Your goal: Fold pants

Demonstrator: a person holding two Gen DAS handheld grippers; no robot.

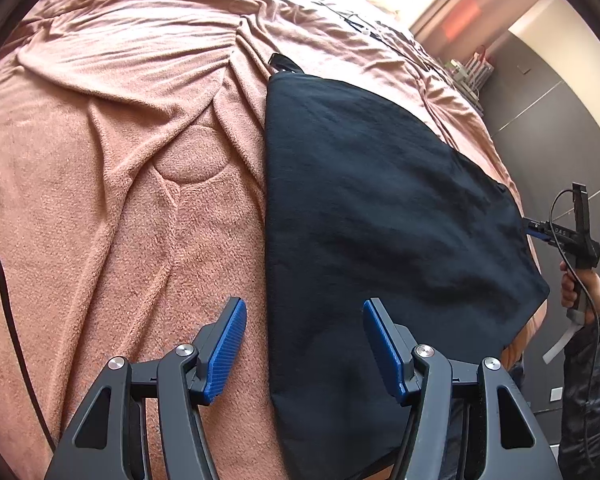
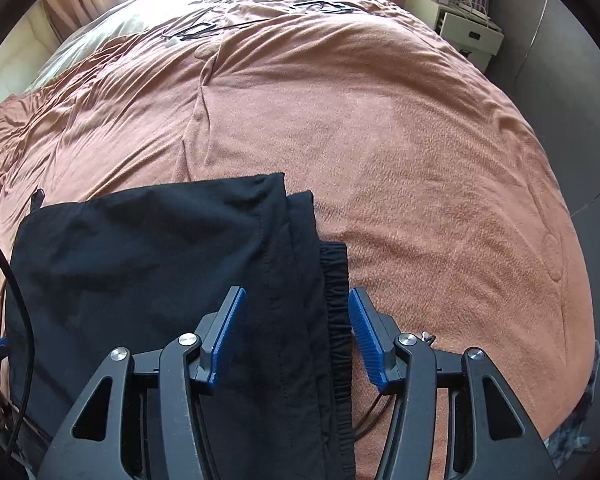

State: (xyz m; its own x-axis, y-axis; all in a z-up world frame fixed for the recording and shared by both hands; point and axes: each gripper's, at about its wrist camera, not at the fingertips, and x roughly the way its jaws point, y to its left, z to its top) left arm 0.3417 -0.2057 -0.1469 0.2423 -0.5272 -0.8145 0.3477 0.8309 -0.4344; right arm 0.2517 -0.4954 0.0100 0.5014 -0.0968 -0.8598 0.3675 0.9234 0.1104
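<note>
A bed fills both views, covered by a rumpled salmon-pink blanket (image 1: 112,208) with long creases running up toward a bright window end. On the blanket lie the pants (image 1: 380,220) — black, folded into a flat, roughly rectangular pad near the bed's near edge. In the right wrist view the pants (image 2: 140,264) show stacked layers along their right side, and a gathered elastic waistband (image 2: 336,280) peeks out beside those layers. A small black loop or tab sticks out past the pad's far corner in the left wrist view.

Beyond the bed's far right corner stands a pale nightstand (image 2: 464,28) with clutter on top. Thin dark cables (image 2: 204,28) lie on the blanket near the bright far end.

The left gripper (image 1: 304,340) hovers with its jaws spread wide; the left blue pad (image 1: 226,352) is over bare blanket and the right one over the pants' left edge, with nothing held between them. The right gripper (image 2: 296,332) also has its jaws spread, straddling the layered right edge and waistband — whether the pads touch the cloth I cannot tell. From the left wrist view the right gripper (image 1: 538,232) appears at the pants' far side, held in a hand (image 1: 576,284) with a dark sleeve.
</note>
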